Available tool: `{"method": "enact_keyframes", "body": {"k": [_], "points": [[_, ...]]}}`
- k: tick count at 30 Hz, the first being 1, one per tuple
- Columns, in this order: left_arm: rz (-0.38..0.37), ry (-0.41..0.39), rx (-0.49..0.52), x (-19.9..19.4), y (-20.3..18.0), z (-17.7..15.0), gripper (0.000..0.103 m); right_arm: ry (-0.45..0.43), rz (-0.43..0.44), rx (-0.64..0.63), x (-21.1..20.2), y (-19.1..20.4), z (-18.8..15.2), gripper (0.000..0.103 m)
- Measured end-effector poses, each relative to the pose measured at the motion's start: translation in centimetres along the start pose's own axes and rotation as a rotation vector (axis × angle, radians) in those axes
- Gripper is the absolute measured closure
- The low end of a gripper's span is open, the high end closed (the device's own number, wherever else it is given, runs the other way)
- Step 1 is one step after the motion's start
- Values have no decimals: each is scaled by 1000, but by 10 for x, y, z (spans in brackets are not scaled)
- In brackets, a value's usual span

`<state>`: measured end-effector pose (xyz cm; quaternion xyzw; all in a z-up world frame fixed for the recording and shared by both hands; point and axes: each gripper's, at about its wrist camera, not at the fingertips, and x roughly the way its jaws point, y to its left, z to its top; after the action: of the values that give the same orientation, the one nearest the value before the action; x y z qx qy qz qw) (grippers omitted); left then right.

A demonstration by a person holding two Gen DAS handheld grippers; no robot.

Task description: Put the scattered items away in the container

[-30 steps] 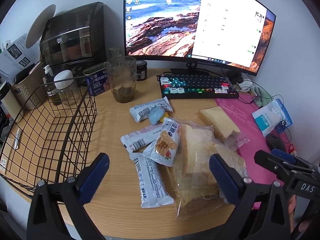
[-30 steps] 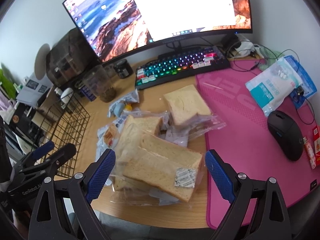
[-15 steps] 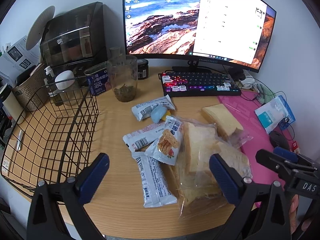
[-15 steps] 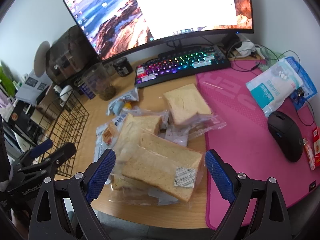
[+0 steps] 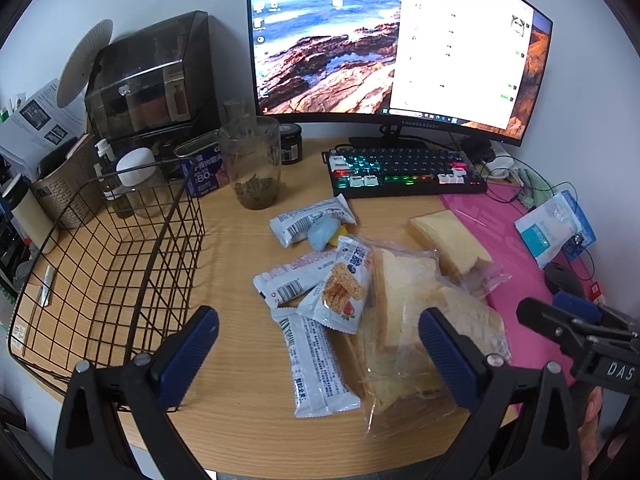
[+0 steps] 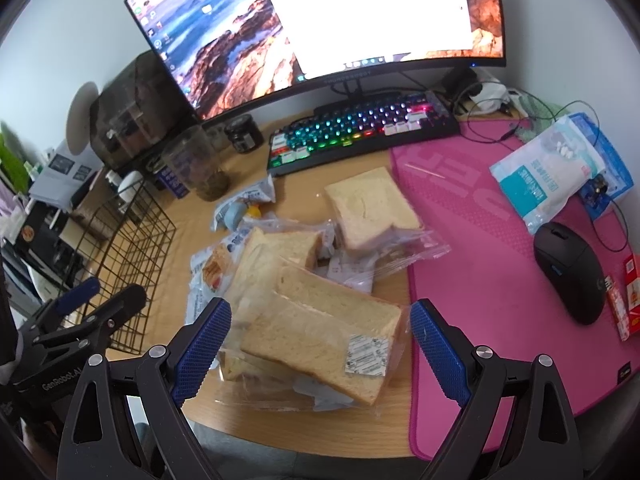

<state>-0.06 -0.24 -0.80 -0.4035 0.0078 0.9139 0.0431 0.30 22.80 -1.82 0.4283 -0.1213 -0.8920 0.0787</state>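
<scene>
Both the left gripper (image 5: 318, 354) and right gripper (image 6: 320, 346) hover spread wide and grasping nothing, bagged bread (image 6: 320, 320) and snack packets (image 5: 316, 300) lying at frame centre, the wire basket (image 5: 108, 276) at left.

Bagged bread (image 6: 320, 336) ×3; snack packets (image 5: 320, 364) ×4; wire basket (image 5: 104, 280) ×1.

Monitor (image 6: 320, 20) top cut off by frame edge, white window blown out, unreadable. Snack packs (image 6: 208, 276) mostly hidden under bagged bread (image 6: 320, 320). Bread label (image 6: 366, 354) text too small. Cabinet (image 5: 148, 80) contents dim behind tinted door.
</scene>
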Motion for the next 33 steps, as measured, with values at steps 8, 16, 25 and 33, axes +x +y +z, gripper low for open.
{"method": "enact_keyframes", "body": {"k": [8, 16, 25, 33], "points": [[-38, 30, -16, 9, 5, -3, 3, -24, 180, -446, 9, 12, 3, 10], [-20, 70, 39, 25, -4, -6, 3, 109, 195, -729, 46, 15, -5, 10], [-16, 140, 67, 55, -8, -5, 3, 250, 320, -830, 81, 10, -8, 10], [-3, 201, 92, 84, -4, 0, 3, 303, 368, -834, 96, 6, -8, 10]]}}
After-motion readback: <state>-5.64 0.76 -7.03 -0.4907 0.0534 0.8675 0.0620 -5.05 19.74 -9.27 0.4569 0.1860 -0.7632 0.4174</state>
